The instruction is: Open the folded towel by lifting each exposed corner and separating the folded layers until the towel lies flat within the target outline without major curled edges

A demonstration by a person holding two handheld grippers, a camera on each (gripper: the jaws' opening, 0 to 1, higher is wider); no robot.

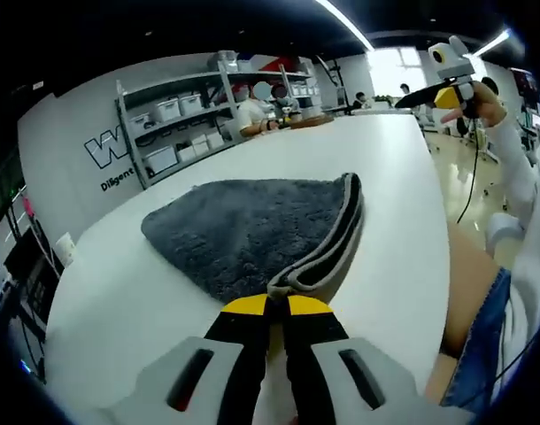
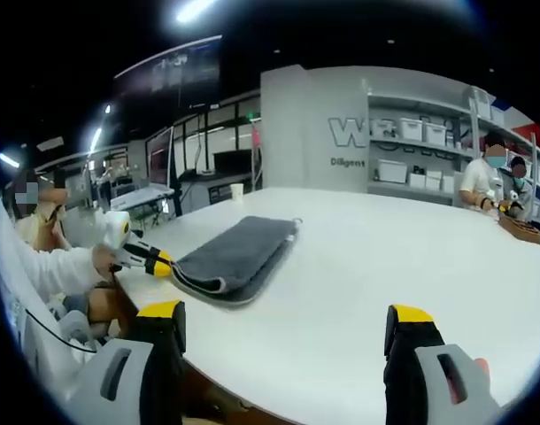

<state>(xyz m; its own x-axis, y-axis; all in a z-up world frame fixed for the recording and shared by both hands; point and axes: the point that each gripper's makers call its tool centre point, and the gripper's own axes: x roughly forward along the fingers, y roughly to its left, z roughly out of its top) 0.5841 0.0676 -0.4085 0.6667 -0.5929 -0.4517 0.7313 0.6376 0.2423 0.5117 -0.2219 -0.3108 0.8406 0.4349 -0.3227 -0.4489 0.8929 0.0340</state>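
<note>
A dark grey folded towel [image 1: 252, 230] with a pale trimmed edge lies on the white table [image 1: 376, 168]. My left gripper [image 1: 276, 305] is shut on the towel's near corner, where the folded layers meet. In the right gripper view the towel [image 2: 239, 248] lies at centre left, and the left gripper [image 2: 155, 261] pinches its near end, held by a hand in a white sleeve. My right gripper [image 2: 288, 323] is held above the table's near edge, well away from the towel, with its jaws wide apart and nothing between them. It also shows raised in a hand, the right gripper [image 1: 447, 88].
Shelves [image 1: 177, 124] with white bins stand beyond the table. People sit at the table's far end [image 2: 482, 181] beside a wooden tray [image 2: 522, 228]. The table's edge [image 1: 443, 266] runs close to the person's denim-clad leg [image 1: 482, 345]. Broad bare tabletop [image 2: 385, 257] lies right of the towel.
</note>
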